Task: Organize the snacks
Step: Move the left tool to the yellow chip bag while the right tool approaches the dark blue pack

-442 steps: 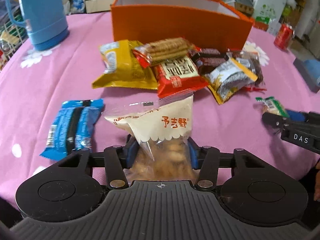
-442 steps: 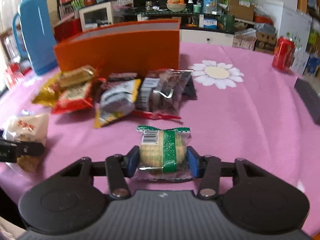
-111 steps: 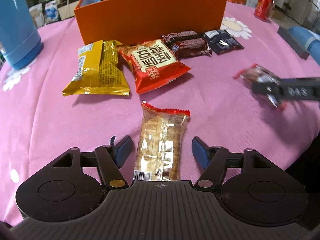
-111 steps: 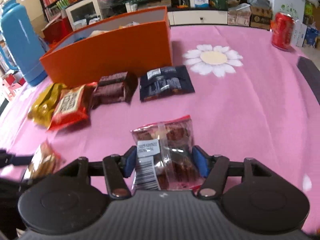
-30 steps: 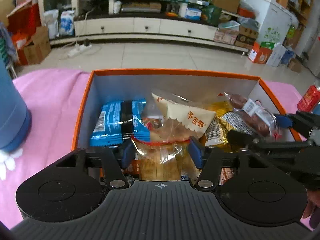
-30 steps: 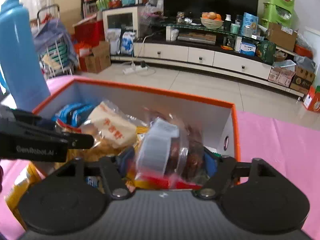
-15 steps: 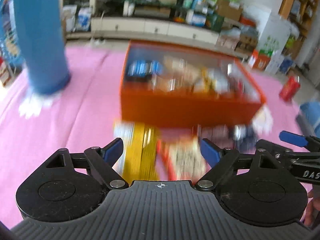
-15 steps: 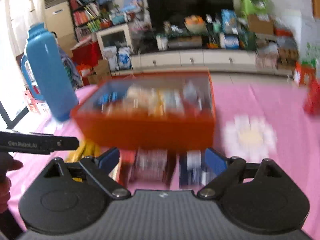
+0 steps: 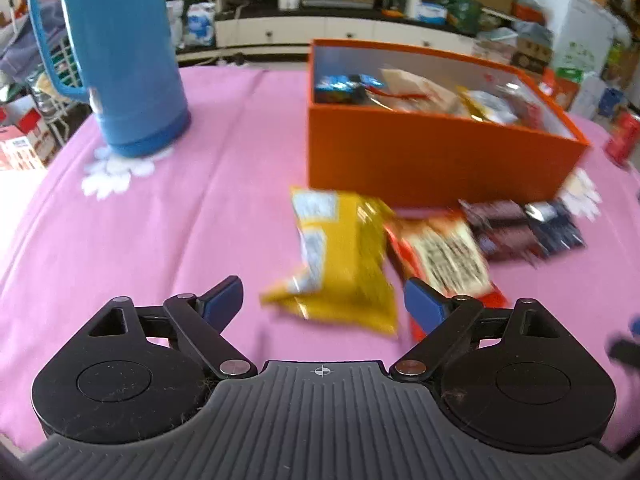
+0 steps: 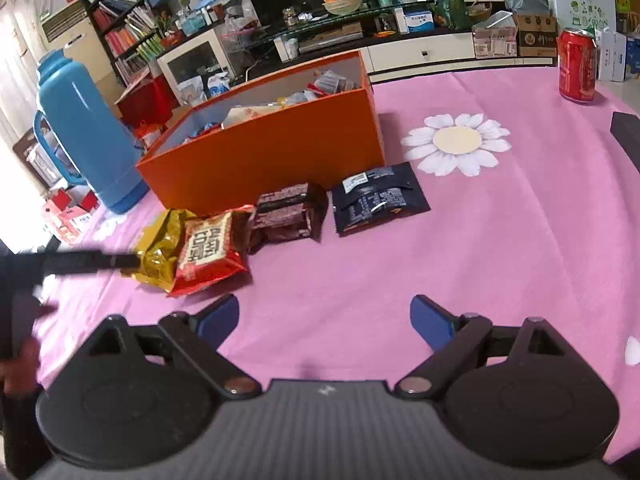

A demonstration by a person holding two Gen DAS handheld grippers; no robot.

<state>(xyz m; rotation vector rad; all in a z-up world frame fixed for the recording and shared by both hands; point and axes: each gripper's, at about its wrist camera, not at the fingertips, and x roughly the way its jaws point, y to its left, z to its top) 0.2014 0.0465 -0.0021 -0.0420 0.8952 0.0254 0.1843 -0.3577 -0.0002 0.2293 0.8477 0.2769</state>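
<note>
The orange box point(image 9: 432, 152) point(image 10: 260, 152) holds several snack packets. In front of it on the pink cloth lie a yellow packet point(image 9: 340, 256) point(image 10: 160, 248), a red packet point(image 9: 444, 256) point(image 10: 210, 248), a dark brown packet point(image 9: 500, 228) point(image 10: 288, 212) and a navy packet point(image 9: 556, 228) point(image 10: 378, 198). My left gripper point(image 9: 320, 292) hangs just short of the yellow packet, its jaws opening and its pads touching nothing. My right gripper point(image 10: 324, 308) stands open over bare cloth, well short of the brown and navy packets.
A tall blue thermos point(image 9: 120, 52) point(image 10: 80, 132) stands left of the box. At the far right are a red can point(image 10: 576, 66) and a dark block point(image 10: 628, 132) at the table's edge. A hand point(image 10: 20, 364) shows at the left.
Both grippers let go of their packets inside the box, opened wide, and drew back to the near side of the table, in front of the loose packets.
</note>
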